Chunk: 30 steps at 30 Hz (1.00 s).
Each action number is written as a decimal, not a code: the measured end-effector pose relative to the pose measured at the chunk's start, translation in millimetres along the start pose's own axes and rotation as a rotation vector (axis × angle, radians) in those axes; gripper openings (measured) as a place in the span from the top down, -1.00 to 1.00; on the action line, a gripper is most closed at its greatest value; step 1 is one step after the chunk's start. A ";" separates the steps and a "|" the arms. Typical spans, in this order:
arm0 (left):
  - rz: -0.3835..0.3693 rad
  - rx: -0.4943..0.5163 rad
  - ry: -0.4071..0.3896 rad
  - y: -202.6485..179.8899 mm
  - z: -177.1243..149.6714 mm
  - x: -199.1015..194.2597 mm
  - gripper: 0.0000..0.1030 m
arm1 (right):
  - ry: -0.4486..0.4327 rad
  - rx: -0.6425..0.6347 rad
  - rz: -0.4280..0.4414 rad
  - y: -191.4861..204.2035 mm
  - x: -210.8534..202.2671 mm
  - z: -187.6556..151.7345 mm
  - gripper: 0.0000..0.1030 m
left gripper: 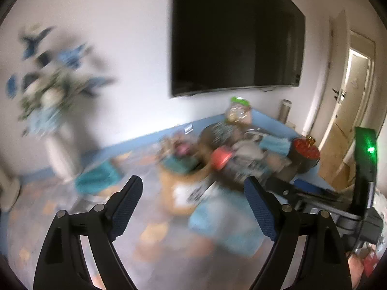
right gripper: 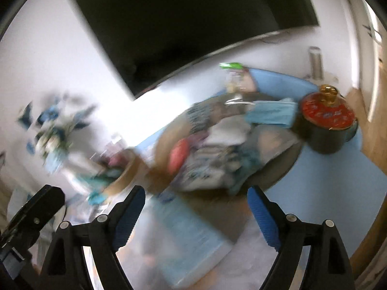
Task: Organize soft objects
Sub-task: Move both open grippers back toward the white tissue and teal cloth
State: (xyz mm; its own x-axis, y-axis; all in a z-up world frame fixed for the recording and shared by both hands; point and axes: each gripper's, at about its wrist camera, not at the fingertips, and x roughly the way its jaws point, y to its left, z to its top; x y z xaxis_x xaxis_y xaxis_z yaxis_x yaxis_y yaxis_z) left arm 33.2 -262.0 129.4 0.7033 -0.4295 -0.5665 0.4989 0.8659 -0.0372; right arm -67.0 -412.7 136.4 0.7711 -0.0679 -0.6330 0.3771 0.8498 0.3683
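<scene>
Both views are smeared by motion. My left gripper (left gripper: 193,180) is open, with nothing between its blue pads. Just below and ahead of it a folded light blue cloth (left gripper: 225,224) lies on the patterned table top. My right gripper (right gripper: 196,190) is open and empty too, above the same light blue cloth (right gripper: 193,236). Beyond both lies a heap of patterned cloths (left gripper: 241,154) (right gripper: 217,149) on a round tray, with a coral-red soft thing (left gripper: 220,158) (right gripper: 177,154) at its left side. A teal cloth (left gripper: 96,176) lies at the left.
A wooden bowl (left gripper: 179,166) (right gripper: 121,176) holds teal and pink things. A black pot with a red lid (left gripper: 306,152) (right gripper: 329,120) stands at the right. A white vase of flowers (left gripper: 58,149) is at the left, under a wall television (left gripper: 237,36).
</scene>
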 end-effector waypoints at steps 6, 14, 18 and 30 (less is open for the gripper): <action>0.149 -0.111 0.036 73.7 -56.5 -36.7 -0.65 | -0.101 -0.109 0.104 66.0 -22.0 -60.6 -0.84; 0.440 -0.248 0.159 184.1 -126.0 -24.8 -0.65 | 0.078 -0.353 0.156 153.6 32.6 -125.7 -0.89; 0.443 -0.334 0.203 217.4 -148.7 -10.6 -0.65 | 0.175 -0.459 0.117 176.3 72.0 -146.9 -0.89; 0.379 -0.500 0.249 246.5 -166.6 -3.3 -0.78 | 0.321 -0.515 0.037 182.2 124.6 -164.3 -1.00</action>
State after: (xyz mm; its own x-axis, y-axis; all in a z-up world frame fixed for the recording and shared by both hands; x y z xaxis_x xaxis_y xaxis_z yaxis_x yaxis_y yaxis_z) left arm 69.5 -4.4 -15.1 0.6155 -0.0529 -0.7864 -0.0958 0.9853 -0.1412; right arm 13.5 -180.4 12.8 0.5551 0.0594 -0.8296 -0.0050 0.9977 0.0680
